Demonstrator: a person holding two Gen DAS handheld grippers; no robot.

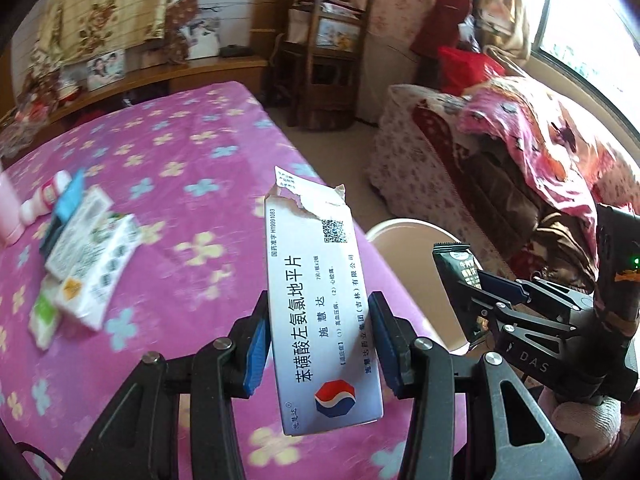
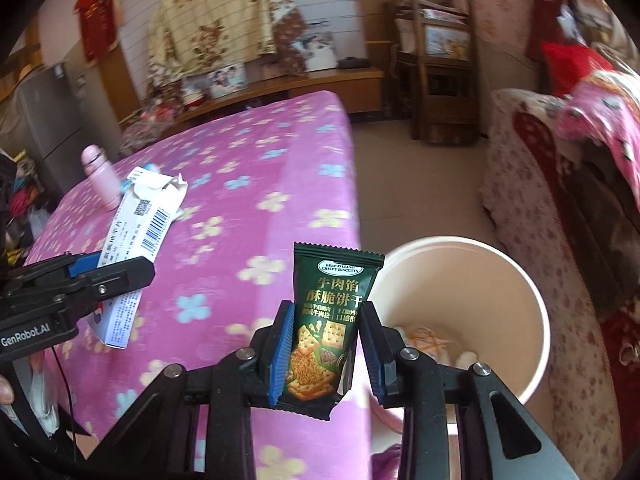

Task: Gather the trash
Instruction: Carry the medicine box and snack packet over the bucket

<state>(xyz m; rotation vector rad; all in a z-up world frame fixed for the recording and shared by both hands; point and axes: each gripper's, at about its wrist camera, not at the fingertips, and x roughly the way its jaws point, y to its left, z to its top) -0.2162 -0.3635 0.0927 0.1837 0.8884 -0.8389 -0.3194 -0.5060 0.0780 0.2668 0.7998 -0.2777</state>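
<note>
1. Cluttered bedroom; purple flowered bed cover [image 1: 168, 152] spreads under and ahead of both tongs, patterned sofa [image 2: 560, 240] off to the right.
2. Left tongs [image 1: 320, 344]: I read them clamped on a white medicine box [image 1: 316, 300], blue pads [image 1: 256, 352] pressing both long sides. Box points forward, torn flap at the far end, held above the bed cover.
3. Right tongs [image 2: 324, 344]: clenched on a dark green biscuit wrapper [image 2: 328, 320], upright between the pads.
4. White trash bucket [image 2: 500, 264] sits just right of the right tongs, beside the bed edge; some scraps at its bottom. Wrapper is near its rim, not over the opening.
5. Left of the left tongs: loose packets [image 1: 88, 252] and a pink bottle [image 2: 100, 176] lie on the bed cover, blurred.
</note>
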